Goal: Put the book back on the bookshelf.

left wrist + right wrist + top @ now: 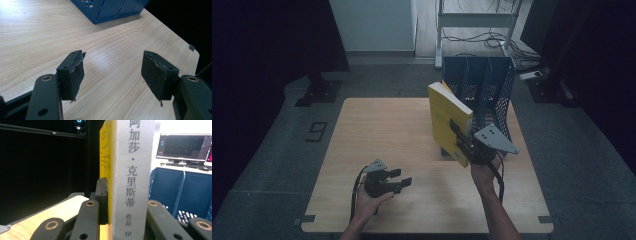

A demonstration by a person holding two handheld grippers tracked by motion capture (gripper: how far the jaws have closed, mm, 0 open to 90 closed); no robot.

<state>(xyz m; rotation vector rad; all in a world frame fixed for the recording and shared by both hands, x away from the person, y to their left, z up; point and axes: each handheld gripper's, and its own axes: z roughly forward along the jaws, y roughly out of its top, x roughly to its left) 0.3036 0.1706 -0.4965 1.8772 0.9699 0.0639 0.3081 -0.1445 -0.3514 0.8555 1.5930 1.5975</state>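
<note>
my right gripper (463, 142) is pinching a yellow book (449, 120) by its spine end, jaws pressed on both covers. in the right gripper view the white spine (132, 177) with printed characters stands upright between the jaws, yellow cover on its left side. book is held off the table (382, 145), upright and slightly tilted, just in front of the blue file rack (484, 87) at the far right of the tabletop. from the high view i can't tell whether the book touches the rack's front edge. rack has upright dividers and perforated walls; its compartments look empty from above.

my left gripper (399, 178) is near the front left-centre of the table, well apart from the book, jaws spread with nothing between them. left gripper view shows bare wood between the two pads (75, 75) and a corner of the rack (110, 10) farther off.

a monitor (183, 147) sits behind the rack in the right gripper view.
</note>
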